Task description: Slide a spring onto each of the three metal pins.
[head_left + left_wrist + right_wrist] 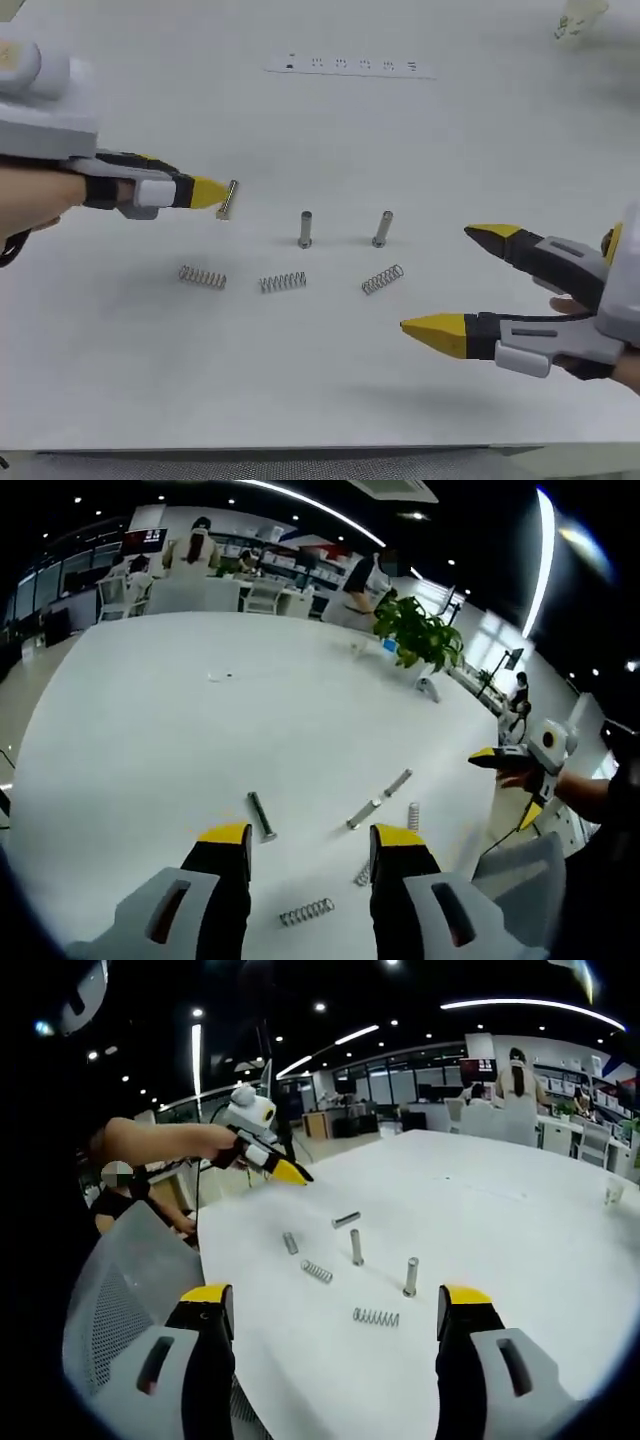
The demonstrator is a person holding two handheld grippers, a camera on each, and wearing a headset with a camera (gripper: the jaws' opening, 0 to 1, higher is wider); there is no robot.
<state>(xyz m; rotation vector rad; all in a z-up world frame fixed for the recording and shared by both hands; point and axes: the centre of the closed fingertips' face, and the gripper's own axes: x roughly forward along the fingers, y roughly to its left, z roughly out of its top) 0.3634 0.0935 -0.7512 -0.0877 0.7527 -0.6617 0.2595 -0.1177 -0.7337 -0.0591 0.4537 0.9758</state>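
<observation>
Three metal pins stand in a row on the white table: left pin (228,198), middle pin (305,228), right pin (383,228). Three springs (202,277) (283,283) (383,279) lie loose in front of them. My left gripper (212,193) hovers with its yellow tips just left of the left pin, open and holding nothing. In its own view the left gripper (312,842) has that pin (262,816) just ahead of its left jaw. The right gripper (457,283) is open and sits right of the springs; a spring (375,1316) lies ahead of it (335,1300). The left pin (346,1220) looks tipped.
A white power strip (350,67) lies at the back of the table. A small pale object (575,25) stands at the far right corner. The table's front edge (300,448) runs close below the grippers. A mesh chair (120,1310) stands beside the table.
</observation>
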